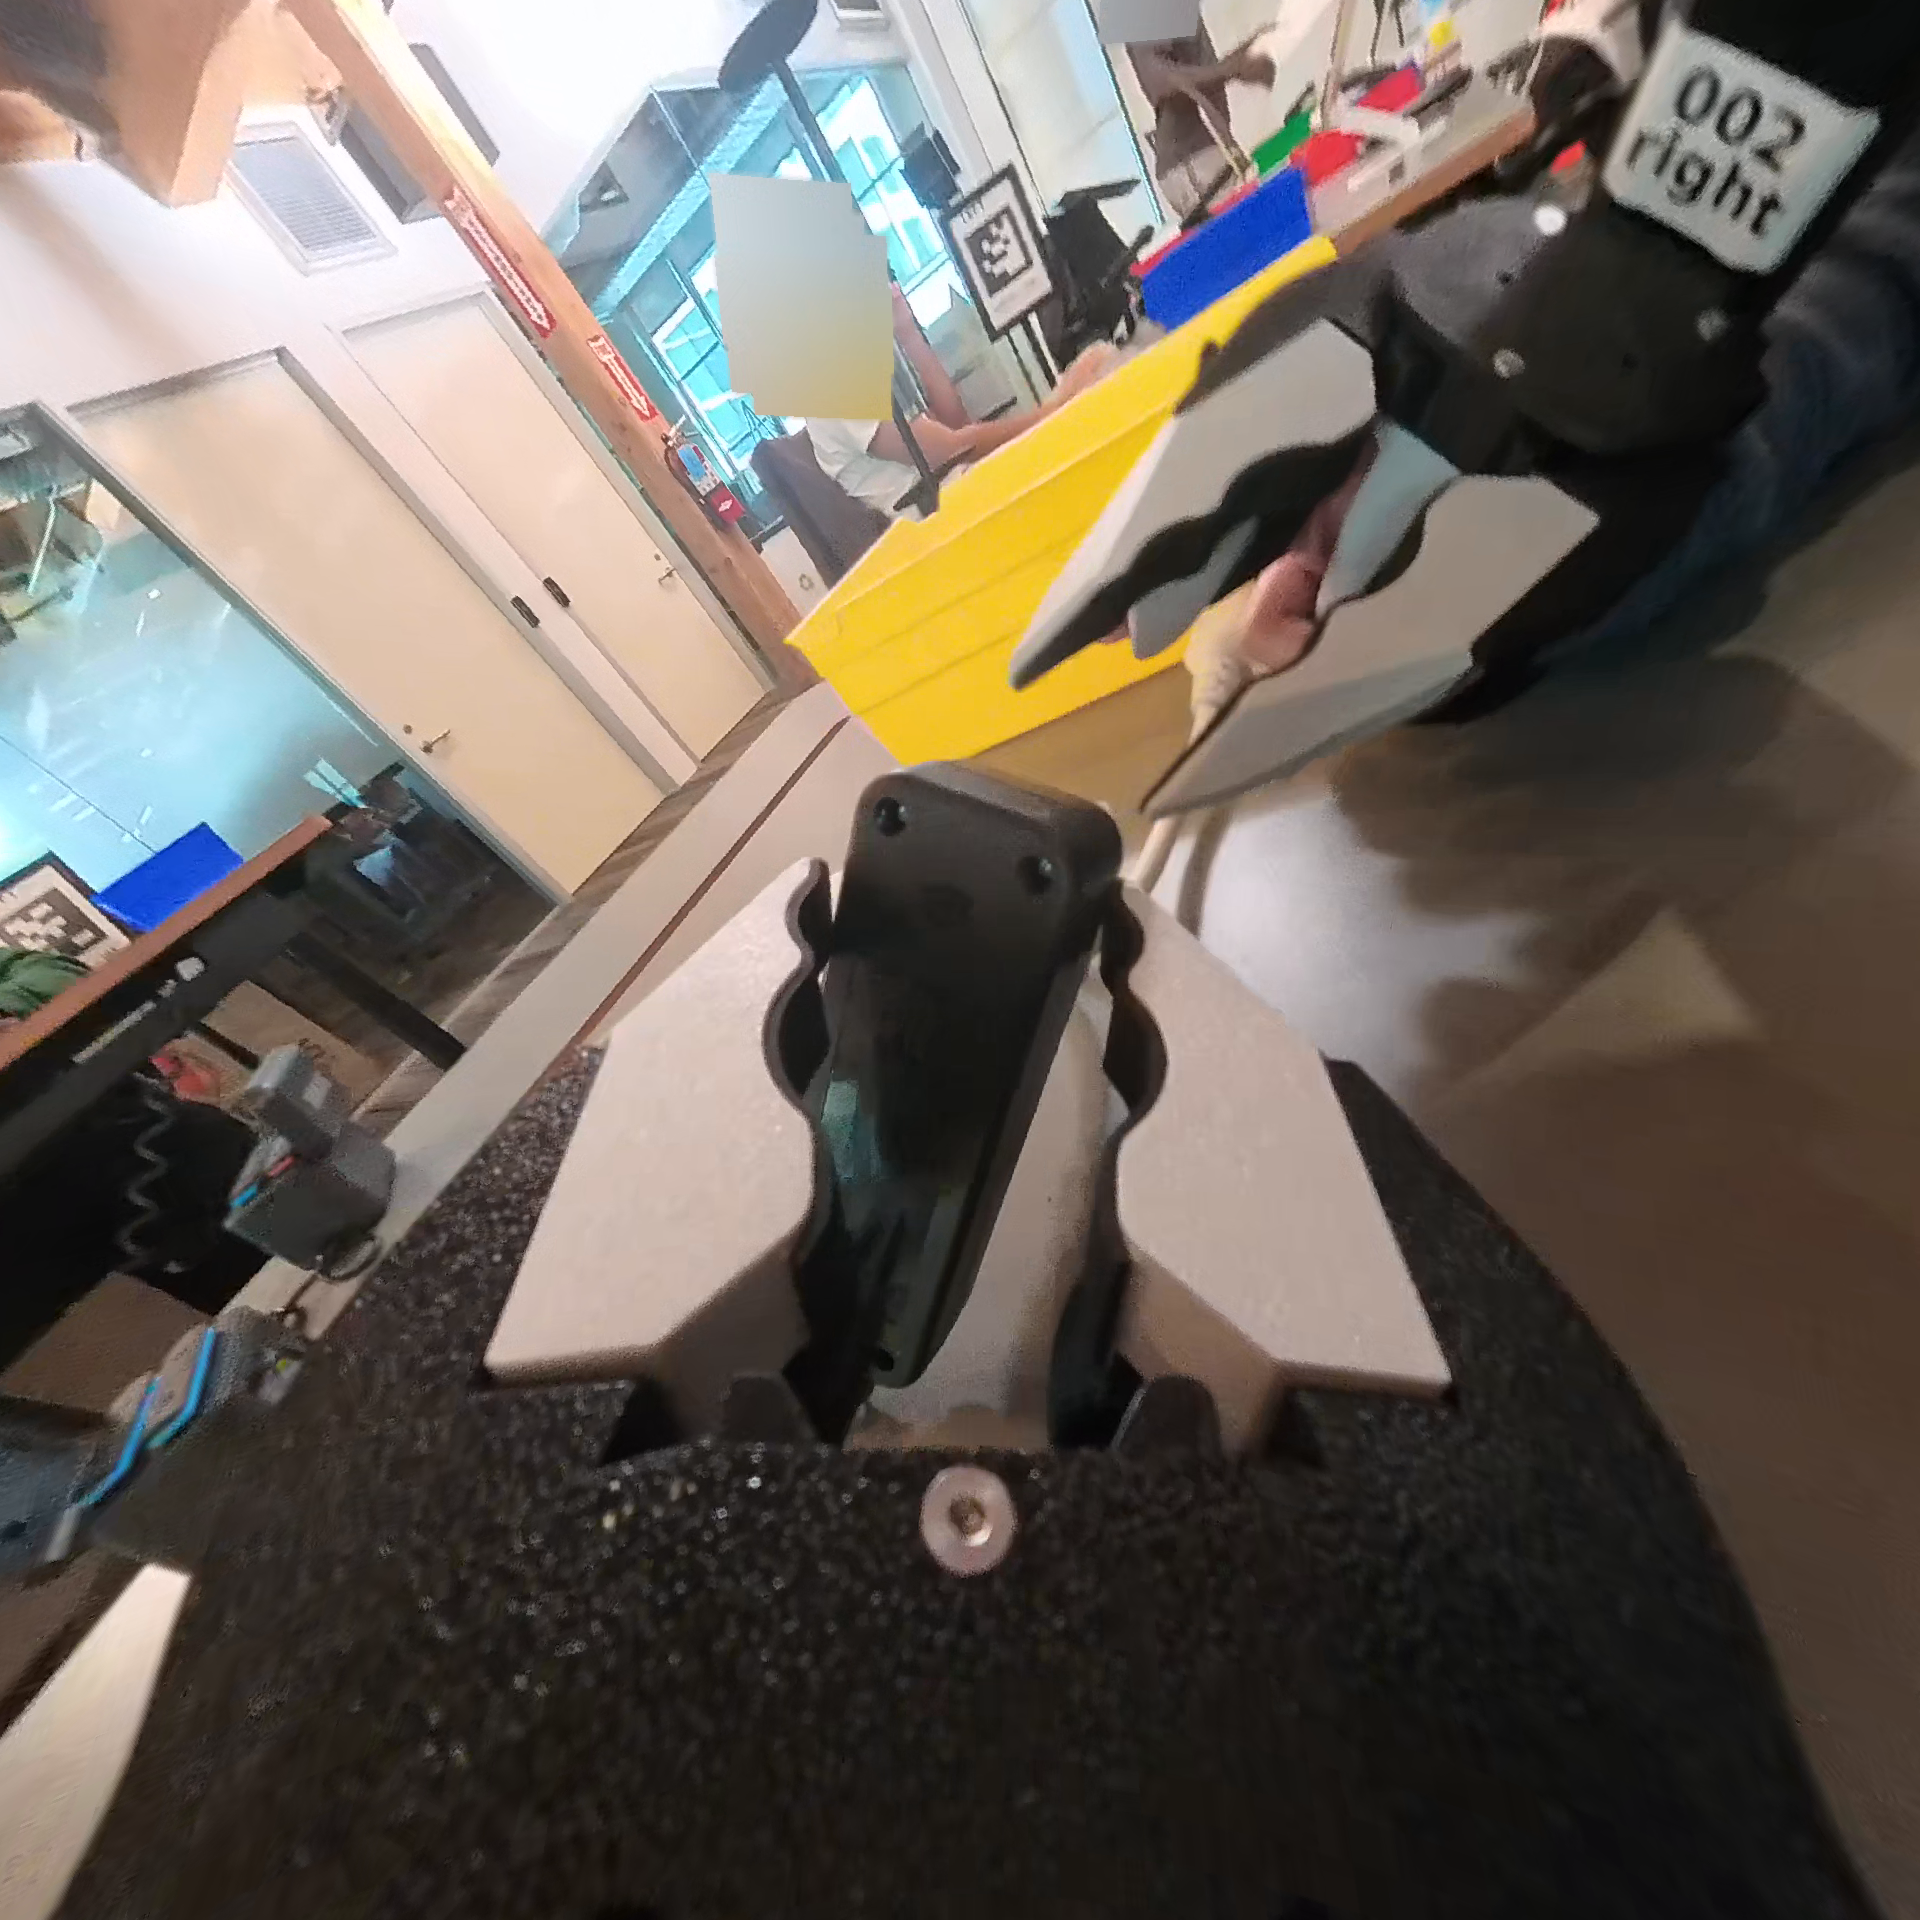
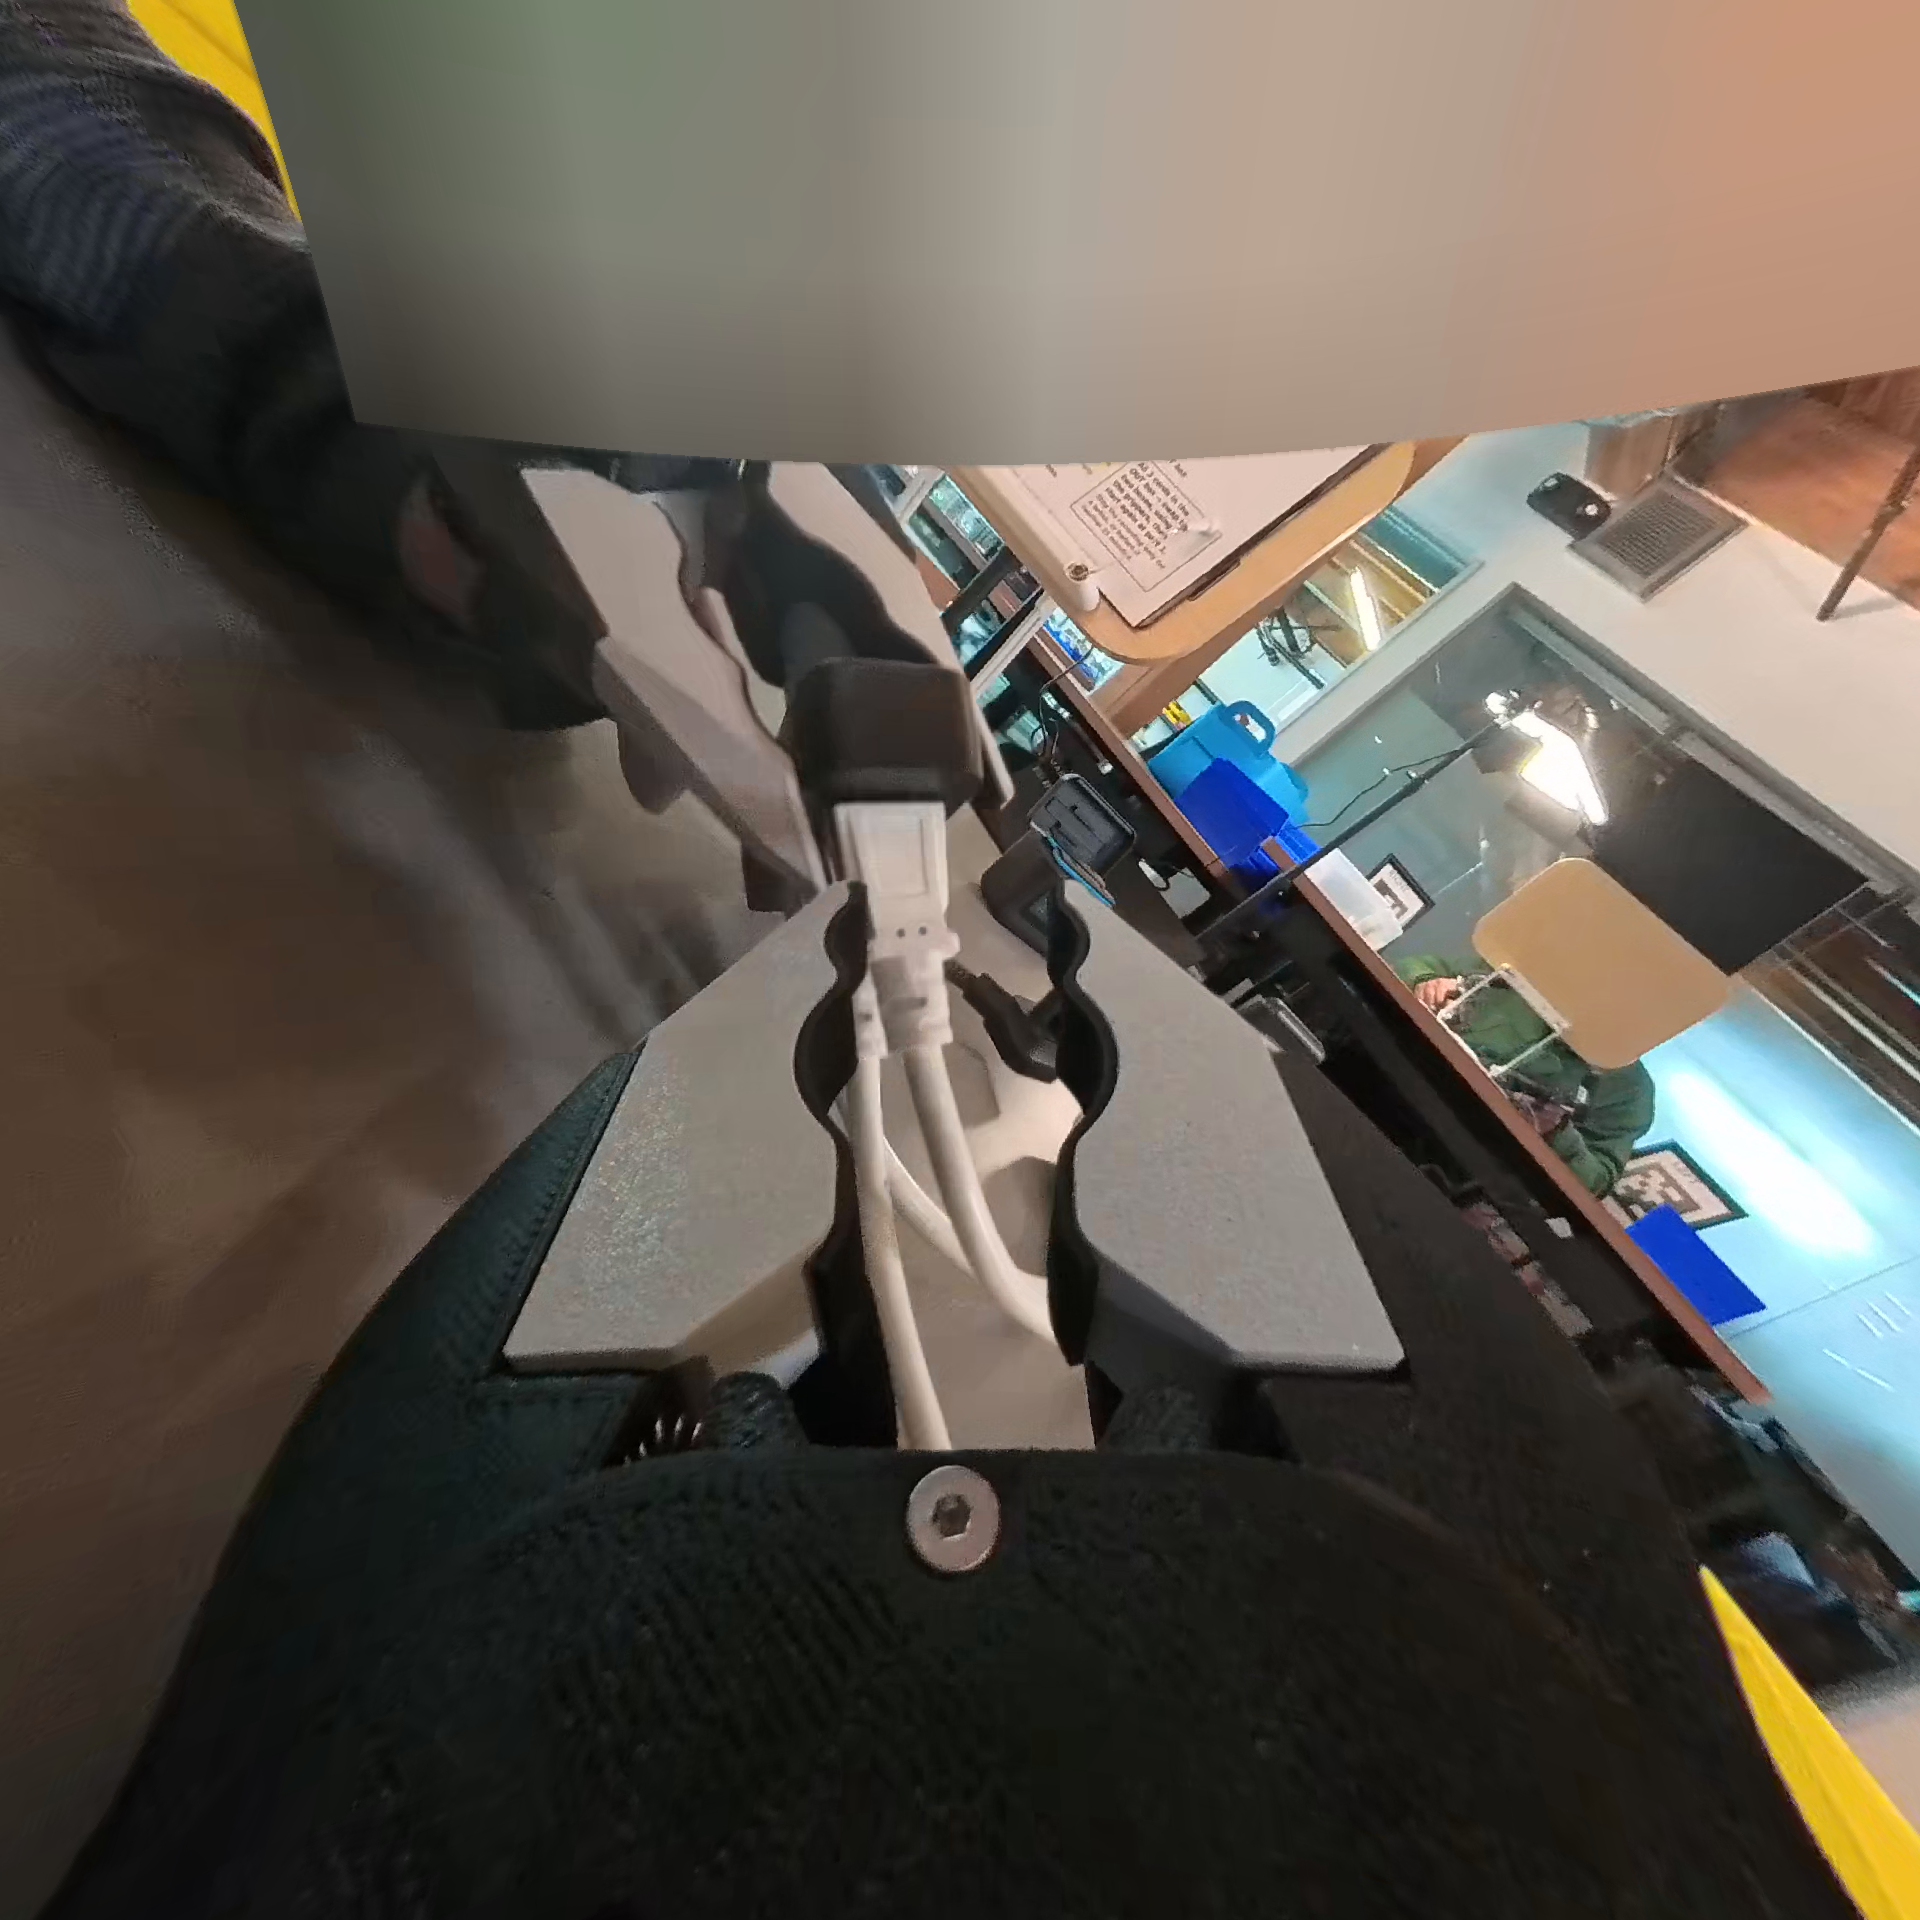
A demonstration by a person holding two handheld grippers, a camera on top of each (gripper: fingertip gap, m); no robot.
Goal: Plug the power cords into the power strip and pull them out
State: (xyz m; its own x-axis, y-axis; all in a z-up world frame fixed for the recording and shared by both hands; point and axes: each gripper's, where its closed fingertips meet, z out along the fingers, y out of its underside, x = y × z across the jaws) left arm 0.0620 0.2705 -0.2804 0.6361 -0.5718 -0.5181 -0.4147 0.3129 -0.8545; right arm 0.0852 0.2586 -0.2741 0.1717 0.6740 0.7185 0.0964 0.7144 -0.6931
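My left gripper (image 1: 951, 914) clamps the black power strip (image 1: 940, 1049) at frame centre. My right gripper (image 2: 961, 961) stands narrowly parted around the white plug (image 2: 902, 883), seated in the strip's end, cords (image 2: 914, 1226) trailing between my fingers.

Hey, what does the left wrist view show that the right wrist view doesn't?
Only the left wrist view: the power strip's screwed black underside clamped in the left gripper, plus a yellow bin.

Only the right wrist view: two white plugs meeting the strip's end, their white cords running between the right gripper's fingers.

Both: the power strip and both grippers.
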